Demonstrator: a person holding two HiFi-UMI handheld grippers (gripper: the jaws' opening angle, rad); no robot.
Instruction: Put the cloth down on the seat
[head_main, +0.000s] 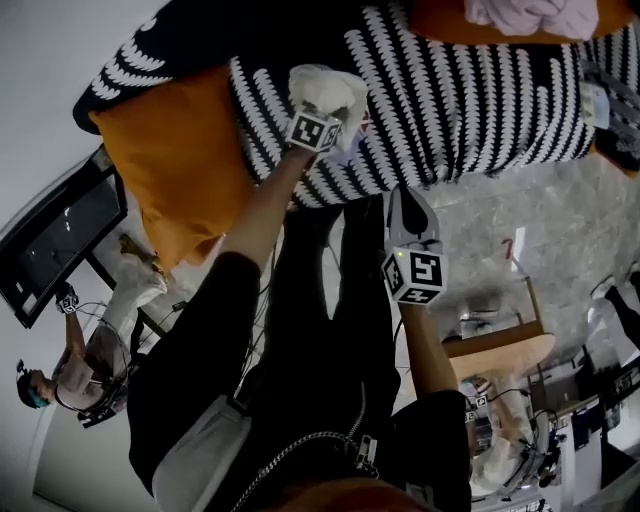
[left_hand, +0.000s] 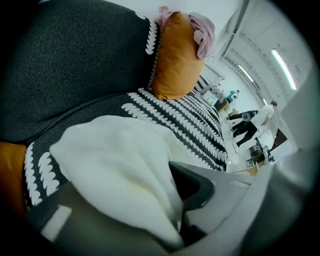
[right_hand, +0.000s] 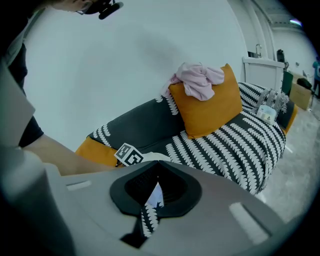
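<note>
Cloth (left_hand: 115, 165) lies bunched on the patterned seat (left_hand: 200, 125), loose between the parted jaws of the left gripper (left_hand: 130, 205). Right gripper (right_hand: 155, 192) is off the sofa, jaws pressed together, empty. I'd withdraw the left straight back with jaws wide, so no fold snags.

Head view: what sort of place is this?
Probably a lab or office corner set up as a lounge: a black-and-white patterned sofa with an orange cushion, and a dark flat monitor nearby.

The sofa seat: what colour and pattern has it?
The seat is dark grey with rows of white marks; right gripper view shows it best.
</note>
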